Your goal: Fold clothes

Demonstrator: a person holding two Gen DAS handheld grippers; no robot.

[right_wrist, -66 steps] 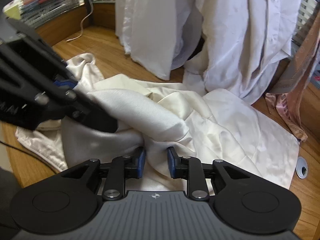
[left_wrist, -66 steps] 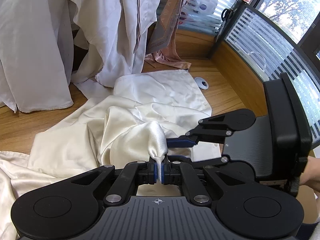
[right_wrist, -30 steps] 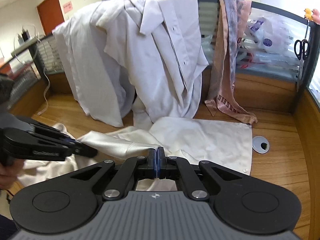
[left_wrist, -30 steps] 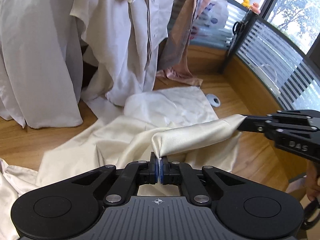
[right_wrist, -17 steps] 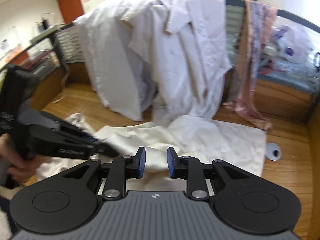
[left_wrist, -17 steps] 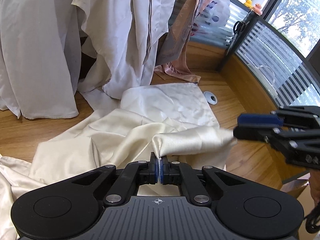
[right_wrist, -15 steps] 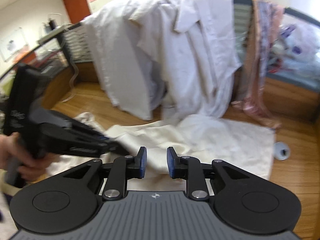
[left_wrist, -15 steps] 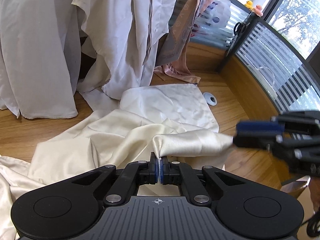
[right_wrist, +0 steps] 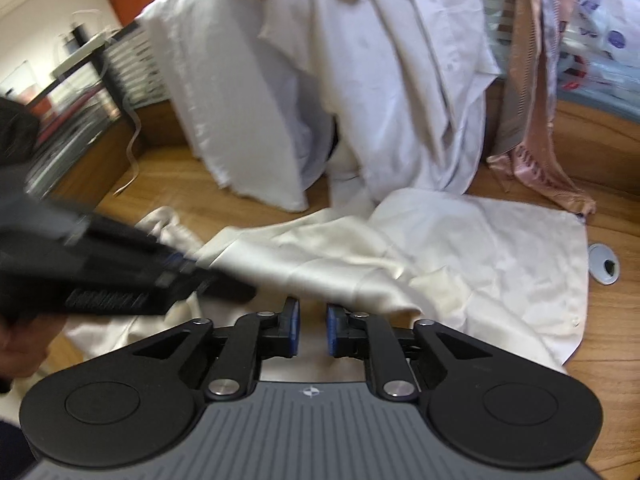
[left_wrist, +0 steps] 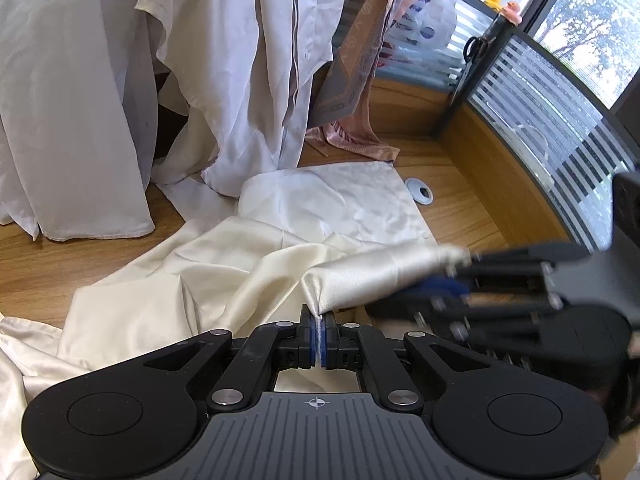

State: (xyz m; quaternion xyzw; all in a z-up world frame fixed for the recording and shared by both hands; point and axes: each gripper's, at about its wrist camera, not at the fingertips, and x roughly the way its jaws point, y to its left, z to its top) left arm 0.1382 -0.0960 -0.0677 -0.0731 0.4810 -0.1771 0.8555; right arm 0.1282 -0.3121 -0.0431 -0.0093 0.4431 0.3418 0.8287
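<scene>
Left gripper (left_wrist: 319,338) clamped tight on a pinch of the cream satin cloth (left_wrist: 224,272), at the near middle of the wooden table (left_wrist: 460,208). Right gripper (right_wrist: 308,330) let go, blue pads (right_wrist: 294,326) apart with nothing squeezed between them, hanging just over the near edge of the same cloth. From the left wrist camera, seen blurred on the right, close to the raised fold. Cream cloth lying crumpled across the near and left part of the table, partly on top of a flat white cloth (left_wrist: 352,204) farther to the right. Beyond, at the far side, white shirts (left_wrist: 248,64) hanging down onto the table. To the right of those, a pink patterned scarf (left_wrist: 360,80). A small round grey cap (left_wrist: 419,190) in the table just right of the white cloth.
</scene>
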